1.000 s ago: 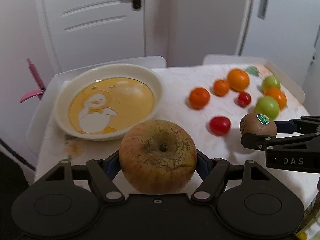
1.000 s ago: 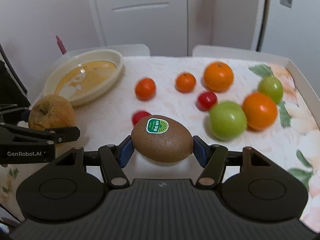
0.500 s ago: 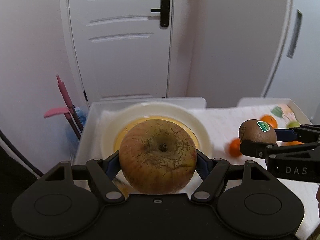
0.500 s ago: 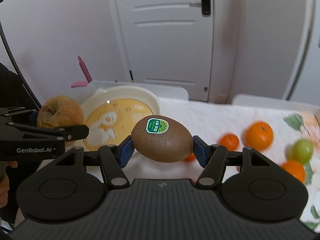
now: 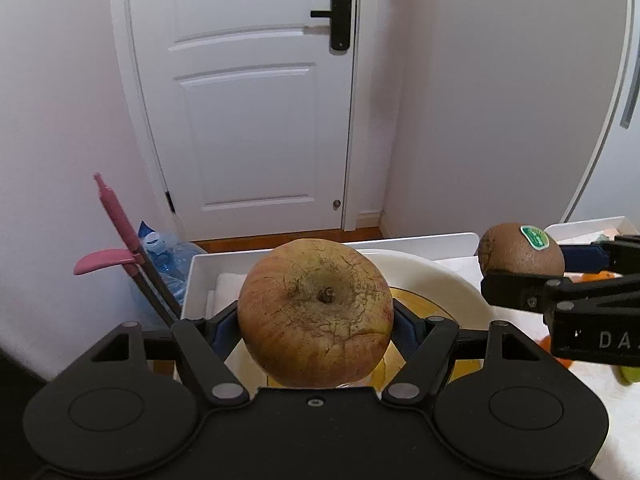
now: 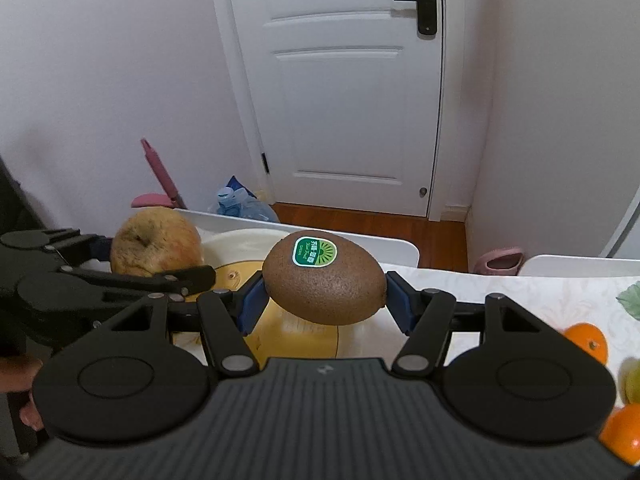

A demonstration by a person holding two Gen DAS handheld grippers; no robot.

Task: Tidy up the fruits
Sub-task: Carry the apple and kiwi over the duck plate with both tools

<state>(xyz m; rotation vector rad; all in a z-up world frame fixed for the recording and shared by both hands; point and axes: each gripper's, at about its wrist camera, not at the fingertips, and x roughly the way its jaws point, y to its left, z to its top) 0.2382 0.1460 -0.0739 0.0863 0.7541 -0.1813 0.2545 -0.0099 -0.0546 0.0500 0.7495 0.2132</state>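
- Left gripper (image 5: pixel 315 320): closed on an apple (image 5: pixel 315 312); blue pads are pressed to both sides, stem end turned toward the camera. It is also seen from the right wrist view (image 6: pixel 132 276), where the apple (image 6: pixel 156 242) is carried at the left.
- Right gripper (image 6: pixel 324 304): closed on a kiwi (image 6: pixel 325 278), gripped end to end between blue pads, with a green sticker (image 6: pixel 315 252) on top. From the left wrist view the same gripper (image 5: pixel 528 280) enters from the right, the kiwi (image 5: pixel 520 250) held at its tip.
- Apple and kiwi: both are held in the air above the plate, side by side and apart.
- Plate (image 5: pixel 440 280): cream rim, yellow centre, set on the table below and behind the apple; in the right wrist view (image 6: pixel 240 244) it lies under both fruits.
- Table (image 6: pixel 520 300): covered with a pale patterned cloth, white raised edges around it.
- Oranges (image 6: pixel 586 340): lying on the cloth at the right edge; a green fruit (image 6: pixel 634 380) is partly seen between two of them.
- Hand (image 6: pixel 24 376): partly seen at the lower left, behind the left gripper's body.
- Door (image 5: pixel 248 92): white, panelled, shut, with a black handle (image 5: pixel 340 14).
- Floor items: a pink tool (image 5: pixel 116 232) leaning by the wall, a water bottle (image 5: pixel 168 256) beside it, a pink slipper (image 6: pixel 500 262) near the right wall.
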